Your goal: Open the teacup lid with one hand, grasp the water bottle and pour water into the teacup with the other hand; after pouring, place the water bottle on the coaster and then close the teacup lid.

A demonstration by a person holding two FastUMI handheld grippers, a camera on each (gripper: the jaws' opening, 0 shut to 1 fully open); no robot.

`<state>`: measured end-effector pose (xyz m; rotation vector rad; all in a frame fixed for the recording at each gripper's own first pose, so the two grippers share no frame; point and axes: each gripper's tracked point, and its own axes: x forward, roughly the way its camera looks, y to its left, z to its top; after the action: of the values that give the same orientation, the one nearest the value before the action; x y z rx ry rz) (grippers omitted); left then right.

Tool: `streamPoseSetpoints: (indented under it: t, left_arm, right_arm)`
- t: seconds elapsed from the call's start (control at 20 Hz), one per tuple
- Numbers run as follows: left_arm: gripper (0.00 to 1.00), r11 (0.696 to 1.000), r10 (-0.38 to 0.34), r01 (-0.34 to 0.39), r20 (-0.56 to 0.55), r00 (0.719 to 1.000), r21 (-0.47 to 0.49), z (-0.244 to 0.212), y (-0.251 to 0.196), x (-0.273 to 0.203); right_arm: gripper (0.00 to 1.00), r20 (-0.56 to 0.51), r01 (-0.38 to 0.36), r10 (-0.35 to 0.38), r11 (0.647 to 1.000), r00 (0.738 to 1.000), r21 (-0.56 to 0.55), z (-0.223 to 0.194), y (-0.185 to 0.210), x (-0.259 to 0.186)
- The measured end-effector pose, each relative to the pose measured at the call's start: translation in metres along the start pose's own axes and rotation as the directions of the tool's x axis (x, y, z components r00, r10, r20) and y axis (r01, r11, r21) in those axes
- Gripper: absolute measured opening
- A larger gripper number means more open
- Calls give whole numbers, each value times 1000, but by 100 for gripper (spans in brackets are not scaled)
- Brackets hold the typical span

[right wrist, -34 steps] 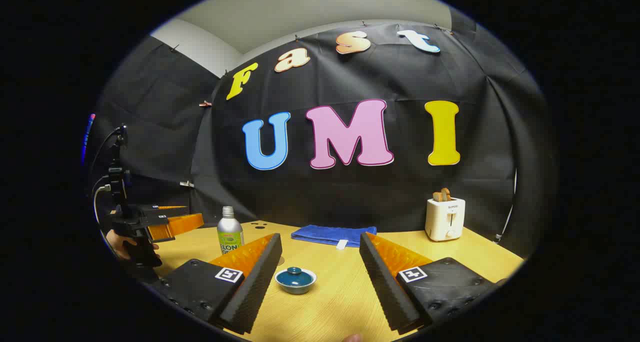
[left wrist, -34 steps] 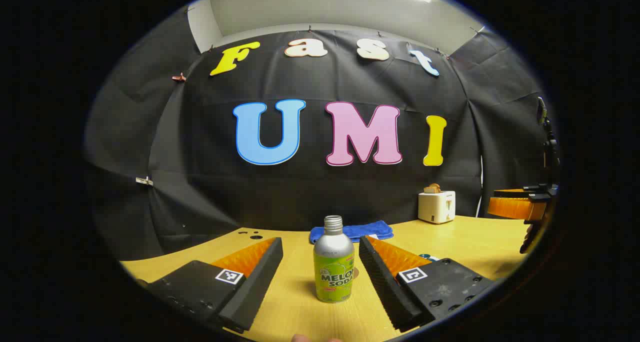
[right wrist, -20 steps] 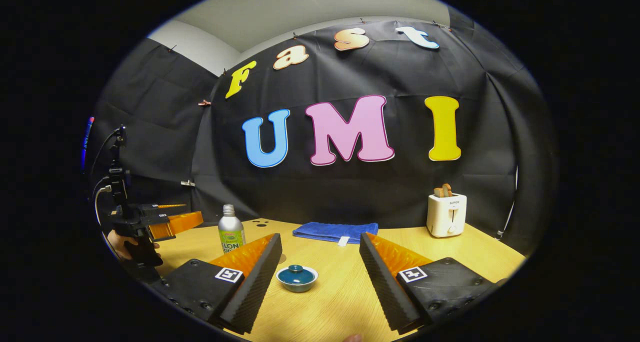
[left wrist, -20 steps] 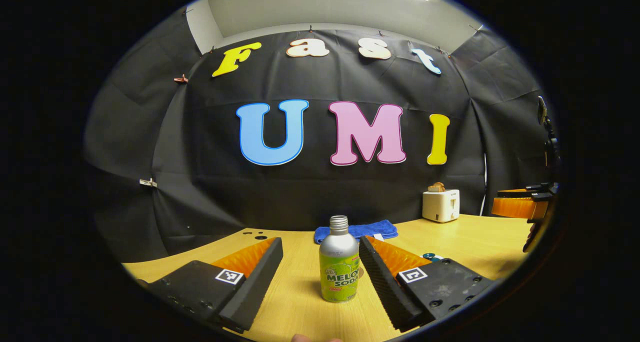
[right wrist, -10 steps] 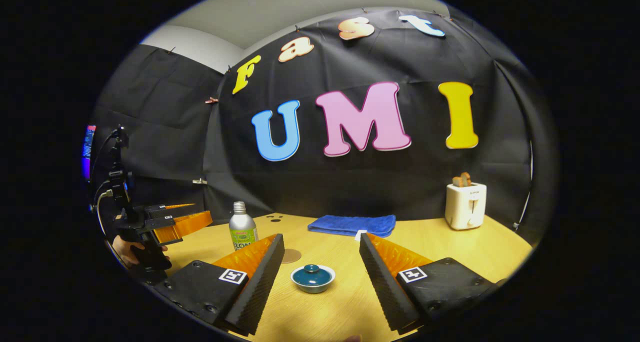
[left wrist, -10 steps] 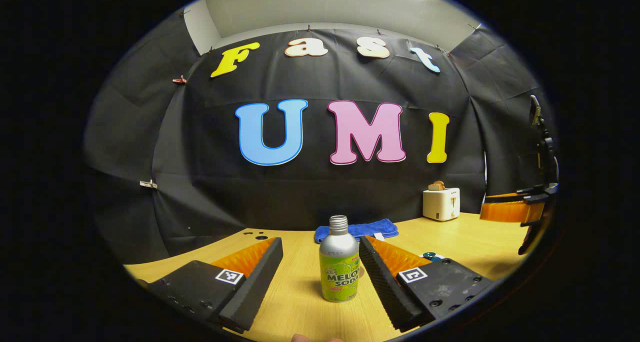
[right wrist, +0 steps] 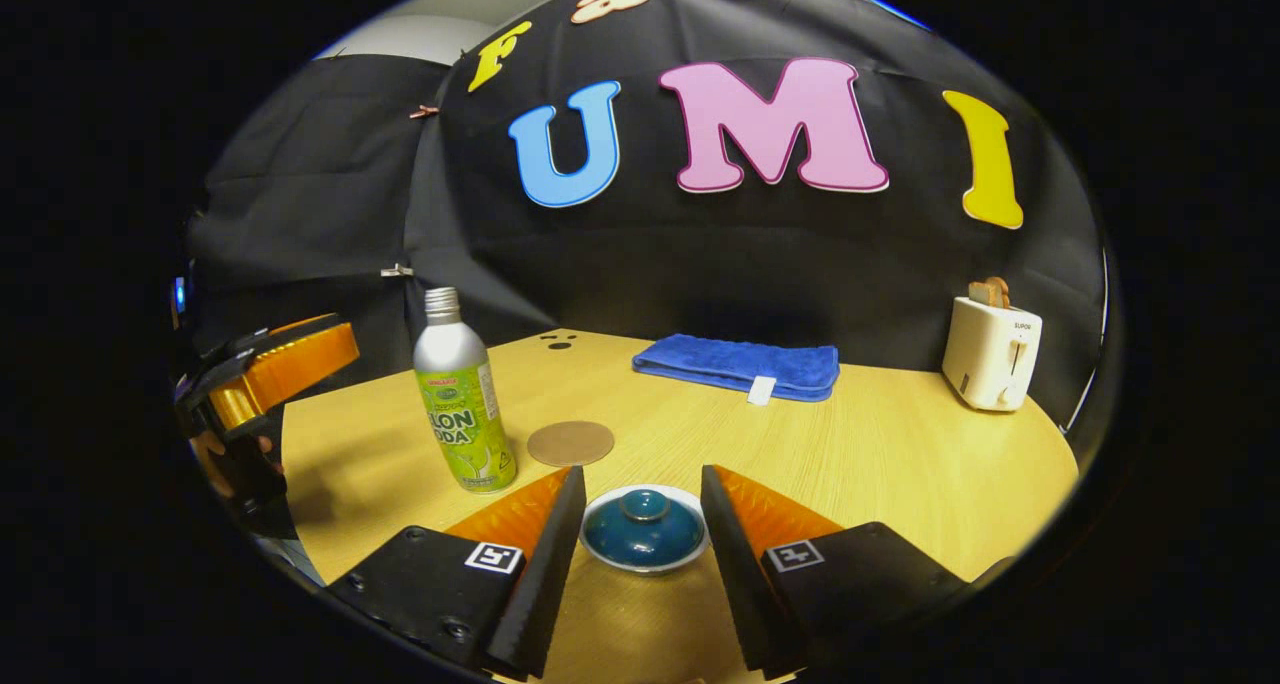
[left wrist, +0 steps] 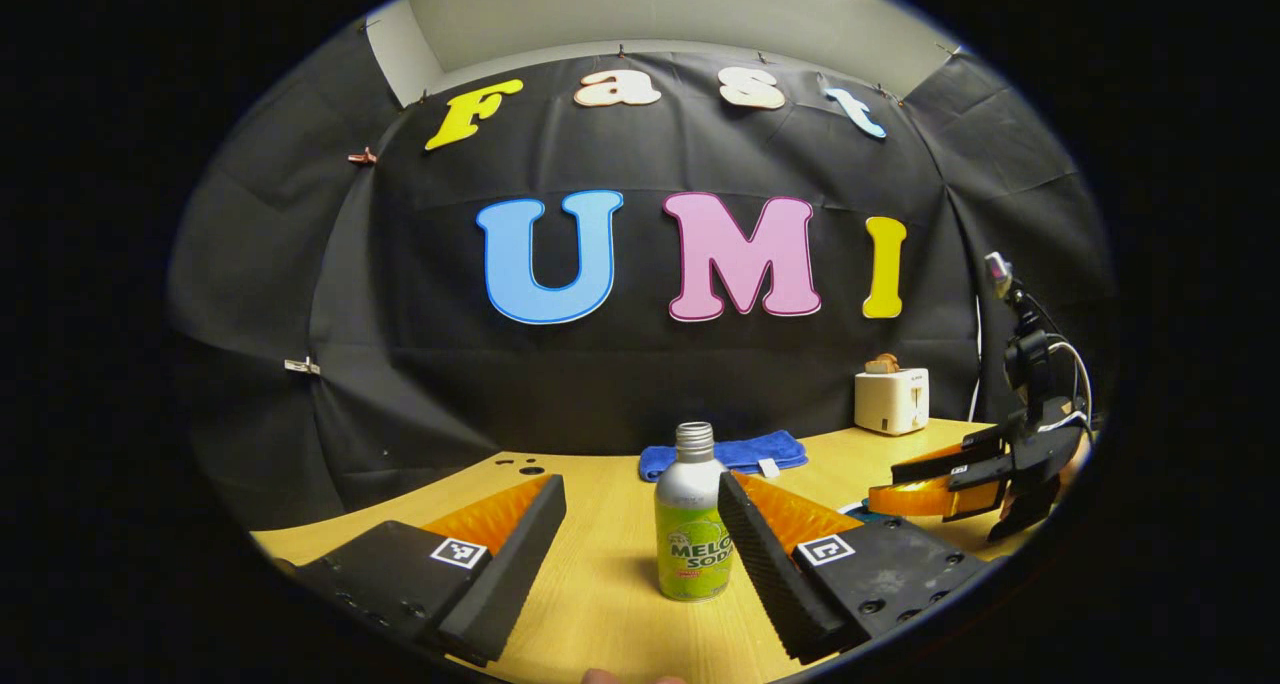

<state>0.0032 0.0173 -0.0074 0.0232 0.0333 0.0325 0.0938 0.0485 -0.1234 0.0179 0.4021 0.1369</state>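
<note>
Left gripper view: left gripper (left wrist: 640,524) jaws wide apart, empty; silver-and-green metal water bottle (left wrist: 692,529) stands upright between them on the wooden table (left wrist: 600,584), touching neither.

Right gripper view: right gripper (right wrist: 640,509) jaws apart, flanking the blue-lidded white ceramic teacup (right wrist: 643,530), not gripping. Round brown coaster (right wrist: 570,443) lies just beyond.

Step judged: lid approach. Next: close on the lid knob, lift.

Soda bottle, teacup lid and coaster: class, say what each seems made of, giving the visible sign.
Soda bottle: likely aluminium, with a silver matte shoulder, a threaded neck and a printed green label.
Teacup lid: probably glazed ceramic, since its teal surface is glossy with highlights, above a white rim.
Coaster: a thin, flat brown disc, dull in finish; perhaps cork or leather, unclear.
</note>
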Motion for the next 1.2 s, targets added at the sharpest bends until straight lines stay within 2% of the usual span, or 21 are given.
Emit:
streamPoseSetpoints:
  t: [0.1,0.2,0.3,0.35,0.4,0.45,0.5,0.55,0.6,0.65,0.7,1.05,1.1,1.15,1.2]
  left_arm:
    - [97,1000,1,-1,-1,1000,-5,0,2,0]
    - [97,1000,0,0,-5,1000,-4,-1,2,0]
    - [97,1000,-1,1,-8,1000,-4,-1,3,1]
    - [97,1000,-1,1,-9,1000,-5,-2,3,0]
    - [97,1000,-2,2,-9,1000,-5,-1,2,0]
    - [97,1000,-3,3,-10,1000,-4,-2,1,0]
    - [97,1000,-3,3,-10,1000,-2,-1,1,0]
    - [97,1000,-3,3,-11,1000,-3,-2,1,0]
    - [97,1000,-5,5,-13,1000,-5,-2,1,1]
    - [97,1000,-7,6,-15,1000,-7,-4,1,1]
    - [97,1000,-8,7,-19,1000,-7,-4,1,1]
    - [97,1000,-23,22,-57,998,-8,-18,-1,6]
    - [97,1000,-29,29,-66,997,-6,-21,-4,6]
    - [98,999,-42,41,-76,996,-7,-26,-8,8]
    - [97,998,-57,56,-89,994,-10,-30,-12,10]
  right_arm:
    - [73,-11,12,-12,1000,1000,5,-3,-3,7]
    - [67,-28,10,-10,1000,1000,14,-9,-2,11]
    - [51,-52,7,-6,1000,999,21,-14,0,14]
    - [49,-65,4,-3,1000,998,23,-17,0,16]
    - [41,-65,0,1,1000,998,27,-17,-1,16]
    - [49,-64,-2,4,999,998,37,-16,0,19]
    - [42,-67,-13,16,999,998,48,-16,2,20]
    - [42,-67,-20,24,998,997,59,-16,3,19]
    - [29,-68,-22,25,998,997,57,-15,3,20]
    - [32,-63,-15,18,999,998,51,-14,1,20]
    - [29,-51,-13,15,999,999,45,-12,1,19]
    - [28,49,-6,4,999,999,38,23,-5,-1]
    - [24,66,7,-9,1000,998,24,27,-10,-7]
    - [29,80,17,-18,1000,997,14,30,-14,-14]
    - [29,95,24,-25,1000,995,12,32,-19,-20]
